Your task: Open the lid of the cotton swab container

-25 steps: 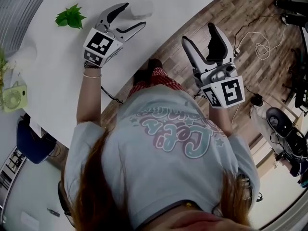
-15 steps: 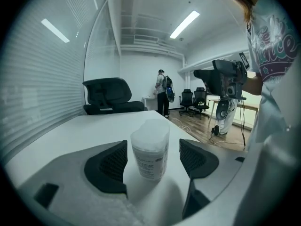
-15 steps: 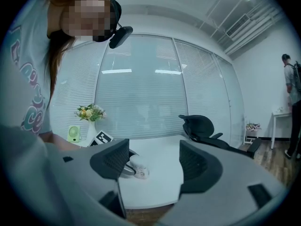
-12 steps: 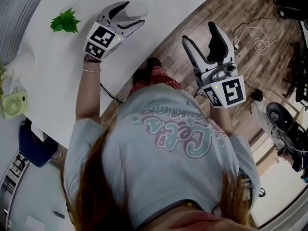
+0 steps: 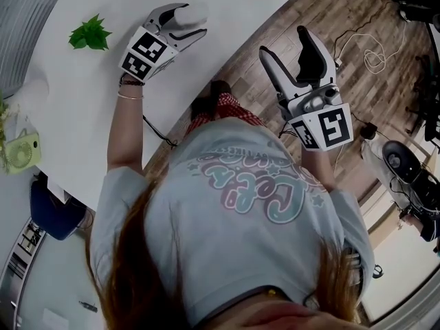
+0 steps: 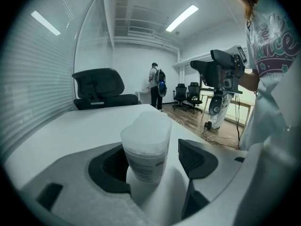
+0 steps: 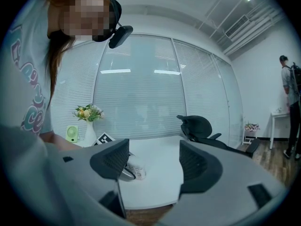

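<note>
Step in hand: bracing. Your left gripper [image 5: 188, 20] straddles the cotton swab container [image 6: 146, 149], jaws spread, not yet clamped. The container stands on the white surface [image 5: 82, 102] near its edge, lid [image 6: 148, 125] on. Your right gripper [image 5: 284, 45] is unclenched and empty, out over the floor. Next, probably: clamp the body, then bring the right gripper to the lid. The green leaf sprig [image 5: 89, 34] lies well apart; nothing obstructs.

OFFICE INTERIOR: A broad white table [image 5: 69, 115] stands on wood-look flooring [image 5: 344, 19]. A black swivel chair [image 6: 99, 92] is drawn up at its far side, and more swivel chairs [image 6: 187, 95] are grouped farther back. Slatted blinds [image 7: 141, 98] cover a glass wall, strip lights [image 6: 181, 17] run along the ceiling, and cables [image 5: 368, 55] trail across the floor at right. A vase of flowers [image 7: 88, 121] and a small green fan [image 7: 71, 133] stand at left by the blinds. A person with a backpack [image 6: 155, 84] stands at the room's far end.
</note>
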Demonstrator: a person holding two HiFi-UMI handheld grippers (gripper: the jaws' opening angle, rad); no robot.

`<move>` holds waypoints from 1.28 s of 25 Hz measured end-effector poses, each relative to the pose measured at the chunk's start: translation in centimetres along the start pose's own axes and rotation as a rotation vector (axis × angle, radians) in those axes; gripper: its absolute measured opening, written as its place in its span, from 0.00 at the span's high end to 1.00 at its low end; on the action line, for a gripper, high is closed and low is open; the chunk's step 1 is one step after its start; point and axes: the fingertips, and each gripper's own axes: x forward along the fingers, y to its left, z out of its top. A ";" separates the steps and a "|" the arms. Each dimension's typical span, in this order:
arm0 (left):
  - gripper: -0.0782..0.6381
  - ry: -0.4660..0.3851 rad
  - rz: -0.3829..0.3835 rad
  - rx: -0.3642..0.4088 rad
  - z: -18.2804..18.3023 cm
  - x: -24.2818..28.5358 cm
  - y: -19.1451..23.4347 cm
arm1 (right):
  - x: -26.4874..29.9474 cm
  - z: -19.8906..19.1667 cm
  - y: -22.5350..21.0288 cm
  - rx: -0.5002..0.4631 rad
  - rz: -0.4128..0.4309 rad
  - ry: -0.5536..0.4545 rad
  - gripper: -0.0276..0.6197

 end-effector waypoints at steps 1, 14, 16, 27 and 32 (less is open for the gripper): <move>0.45 0.007 -0.001 0.000 -0.1 0.1 0.0 | 0.0 0.0 0.0 0.001 0.000 0.000 0.46; 0.57 0.041 0.020 0.005 -0.5 0.4 0.6 | 0.0 0.1 -0.6 0.006 -0.009 -0.006 0.46; 0.58 0.042 0.012 0.012 -0.3 0.4 0.5 | 0.0 0.1 -0.5 0.009 -0.003 -0.010 0.46; 0.63 0.043 0.019 0.016 -0.5 0.3 0.5 | -0.3 0.6 -0.3 0.001 0.002 -0.025 0.46; 0.63 0.027 0.014 0.016 -0.3 0.2 0.5 | -0.4 0.6 -0.4 0.000 -0.001 -0.025 0.46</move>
